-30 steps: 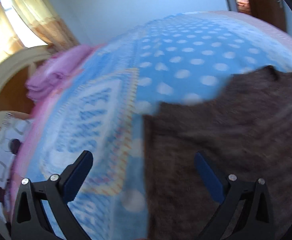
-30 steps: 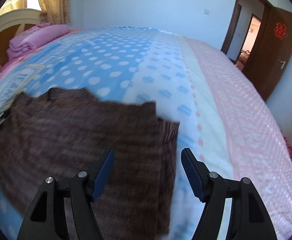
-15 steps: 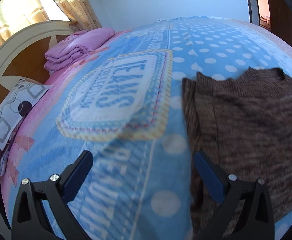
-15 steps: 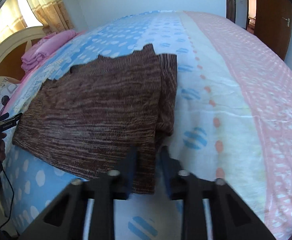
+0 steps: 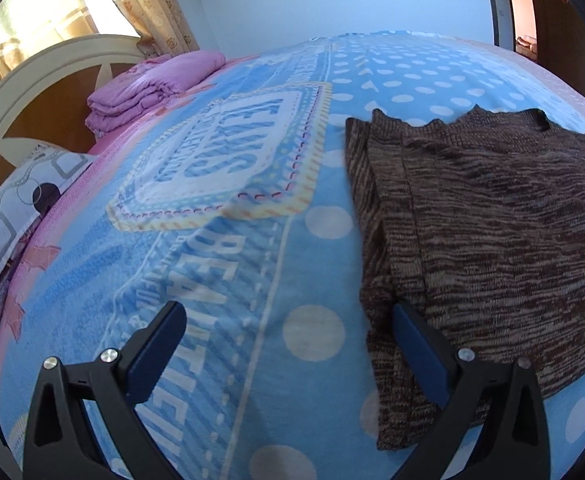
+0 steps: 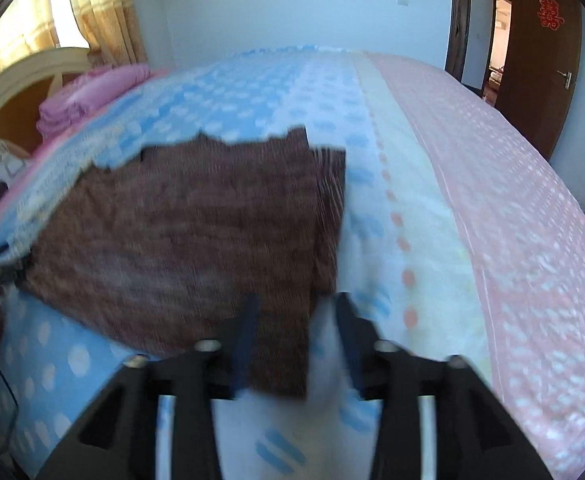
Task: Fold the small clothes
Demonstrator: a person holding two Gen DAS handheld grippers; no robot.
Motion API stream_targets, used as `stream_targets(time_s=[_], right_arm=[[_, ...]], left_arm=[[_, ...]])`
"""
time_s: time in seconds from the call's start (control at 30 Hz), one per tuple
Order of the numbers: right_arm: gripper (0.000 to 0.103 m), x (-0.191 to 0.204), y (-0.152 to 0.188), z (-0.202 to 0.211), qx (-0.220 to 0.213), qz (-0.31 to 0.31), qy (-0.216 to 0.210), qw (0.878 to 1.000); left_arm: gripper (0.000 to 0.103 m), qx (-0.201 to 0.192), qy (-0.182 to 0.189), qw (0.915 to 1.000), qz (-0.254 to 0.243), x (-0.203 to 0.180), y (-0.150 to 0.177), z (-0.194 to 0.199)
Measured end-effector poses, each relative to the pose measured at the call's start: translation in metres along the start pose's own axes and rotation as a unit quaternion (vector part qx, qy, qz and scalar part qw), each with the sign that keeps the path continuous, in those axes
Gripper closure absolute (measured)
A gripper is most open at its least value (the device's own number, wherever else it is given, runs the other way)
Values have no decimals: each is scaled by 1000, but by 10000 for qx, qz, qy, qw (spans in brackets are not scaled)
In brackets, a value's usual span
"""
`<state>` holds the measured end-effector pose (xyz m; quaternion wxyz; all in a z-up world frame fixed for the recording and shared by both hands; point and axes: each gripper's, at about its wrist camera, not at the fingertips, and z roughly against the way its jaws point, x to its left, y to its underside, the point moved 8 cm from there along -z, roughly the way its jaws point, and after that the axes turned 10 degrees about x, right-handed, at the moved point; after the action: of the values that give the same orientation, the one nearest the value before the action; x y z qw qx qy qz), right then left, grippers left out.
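Sweater (image 5: pixel 504 216), brown knit, lies flat on the bed (image 5: pixel 220 280), on the blue polka-dot blanket (image 5: pixel 412 76) just beside the printed text badge (image 5: pixel 228 160). Landmark for all places below: the sweater.

Bed: pink folded bedding (image 5: pixel 152 84) sits well beyond the sweater toward the headboard (image 5: pixel 32 92); a patterned pillow (image 5: pixel 16 208) lies near that end too. Pink-and-cream bedspread (image 6: pixel 512 220) runs along the sweater's far side as seen by the right wrist camera.

Progress, judged: both sleeves look turned in under or over the body, since a doubled strip shows along each side edge (left-camera edge and right-camera edge). Body is a tidy rectangle. Remaining, probably: fold hem toward collar once or twice, then set aside. Roughly halfway.

Orientation: collar notch points away from both cameras, toward the far side of the bed; hem nearest the cameras. Long axis runs hem to collar, roughly along the viewing direction.

Left hand-held gripper (image 5: pixel 288 340): jaws spread wide, nothing between the pads; one finger overlaps the sweater's near corner, contact cannot be told.

Right hand-held gripper (image 6: pixel 296 336): jaws have just been opening, now partly spread, straddling the near hem corner; the cloth edge lies between them, unpinched. View is blurred.
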<state>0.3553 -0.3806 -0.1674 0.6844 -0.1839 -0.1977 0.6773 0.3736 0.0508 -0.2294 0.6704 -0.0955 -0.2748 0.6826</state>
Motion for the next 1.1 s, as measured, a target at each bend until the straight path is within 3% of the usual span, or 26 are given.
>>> stream_targets(time_s=[0.17, 0.2, 0.3, 0.33, 0.4, 0.57, 0.6, 0.7, 0.77, 0.9, 1.03, 1.1], right_arm=[[54, 2, -64, -41, 100, -247, 16, 9996], [61, 0, -72, -55, 215, -298, 105, 9993], [98, -12, -82, -93, 635, -475, 335, 9963], [98, -20, -81, -99, 655, -506, 622, 9946], [102, -29, -80, -97, 560, -709, 575, 9942], [96, -16, -68, -71, 435, -371, 1108, 9922], [93, -7, -67, -61, 329, -269, 944, 9946], [62, 52, -56, -41, 181, 139, 46, 9997], [60, 91, -48, -39, 198, 491, -233, 9983], [60, 155, -24, -52, 393, 1127, -284, 9924], [60, 166, 6, -59, 289, 1306, 252, 9907], [60, 162, 21, -50, 222, 1248, 257, 9916]], left_arm=[[0, -44, 19, 10000, 27, 0, 2, 0], [0, -68, -9, 10000, 17, -1, 2, 1], [0, -122, -113, 9999, -15, -2, 3, 2], [0, -123, -144, 9998, -24, -2, 3, 2], [0, -125, -191, 9997, -42, -2, 3, 2], [0, -140, -345, 9992, -116, -4, 3, 2], [0, -148, -354, 9992, -119, -4, 3, 2], [0, -134, -325, 9993, -103, -4, 3, 2], [0, -139, -342, 9993, -110, -5, 3, 2], [0, -168, -414, 9989, -143, -5, 3, 3], [0, -135, -381, 9991, -122, -4, 4, 2], [0, -101, -319, 9994, -81, -3, 5, 2]])
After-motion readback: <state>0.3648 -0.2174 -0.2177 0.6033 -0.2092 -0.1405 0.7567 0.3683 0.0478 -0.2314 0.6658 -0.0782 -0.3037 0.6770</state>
